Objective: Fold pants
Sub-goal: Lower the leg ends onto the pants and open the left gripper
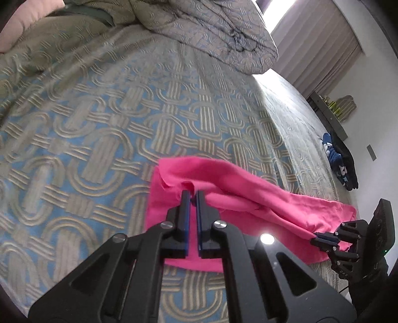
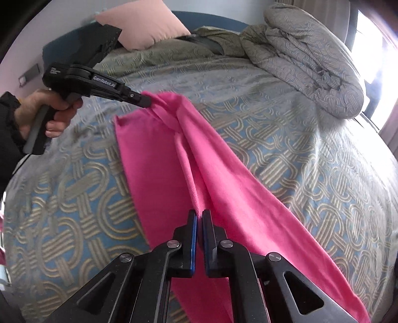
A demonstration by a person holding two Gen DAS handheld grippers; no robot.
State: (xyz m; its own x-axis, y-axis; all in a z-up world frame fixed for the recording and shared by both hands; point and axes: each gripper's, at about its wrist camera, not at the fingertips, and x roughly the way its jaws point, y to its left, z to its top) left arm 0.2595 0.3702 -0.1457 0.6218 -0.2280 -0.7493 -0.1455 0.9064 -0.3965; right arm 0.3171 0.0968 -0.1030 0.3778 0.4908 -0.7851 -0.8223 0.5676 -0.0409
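Pink fabric fills the near part of both wrist views: the pants (image 2: 159,159) lie partly on the bed (image 2: 286,139), with one long edge lifted and stretched between the two grippers. In the right wrist view, the right gripper (image 2: 199,213) has its jaws closed on a ridge of that cloth, the blue pads almost meeting with fabric pinched between them. From there the raised fold runs away to the left gripper (image 2: 145,100), whose jaws are likewise clamped on the far end of the pants; a bare hand (image 2: 47,111) holds its pistol-style handle. Below the raised edge, a flat layer of the pants rests on the patterned blue-and-tan bedspread.

In the left wrist view, the left gripper (image 1: 193,192) grips bunched pink cloth at its tips, and the right gripper (image 1: 314,239) shows at the lower right, shut on the other end.

Farther back, a rolled-up quilt (image 2: 313,64) lies on the bed near the bright window, and a peach pillow (image 2: 146,22) leans at the headboard. Beyond the bed's far side, dark items (image 1: 340,161) sit on the floor by the wall.
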